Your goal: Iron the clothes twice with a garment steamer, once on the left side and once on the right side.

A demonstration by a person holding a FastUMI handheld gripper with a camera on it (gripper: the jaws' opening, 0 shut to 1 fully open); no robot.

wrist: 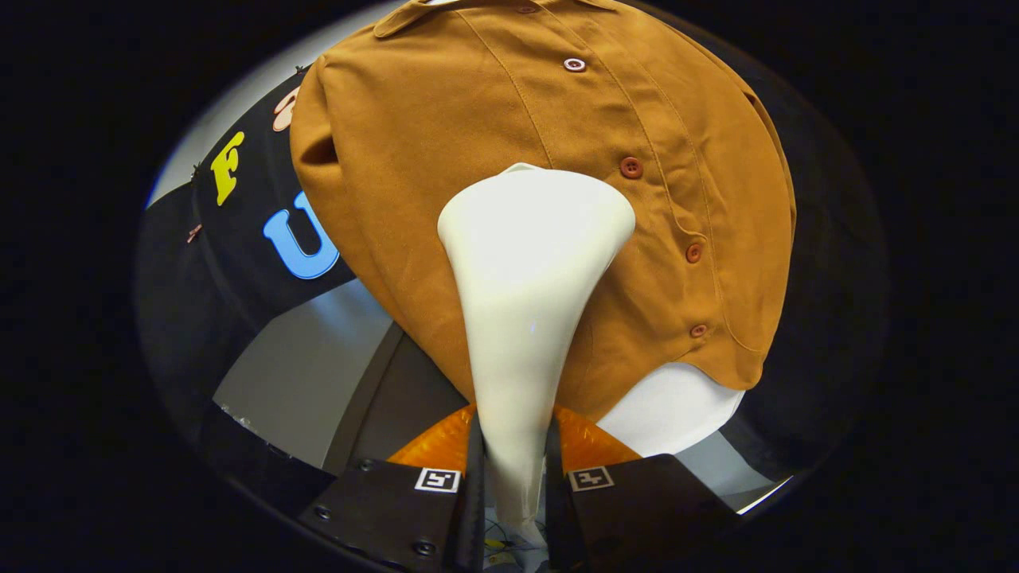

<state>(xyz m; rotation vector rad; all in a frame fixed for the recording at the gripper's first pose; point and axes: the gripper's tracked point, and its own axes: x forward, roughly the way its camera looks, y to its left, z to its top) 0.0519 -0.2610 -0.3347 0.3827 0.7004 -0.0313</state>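
A brown button-up shirt hangs on a white form, whose base shows below the hem. A row of reddish buttons runs down its placket. My gripper is shut on the narrow handle of a white garment steamer. The steamer widens upward into a broad head that rests against the shirt front, just left of the button row, at mid-chest height. Both fingers press the handle from either side.
The black booth wall hangs behind and to the left of the shirt. A grey surface and a dark panel lie below the shirt's left side. Orange pieces of the gripper sit just behind the fingers.
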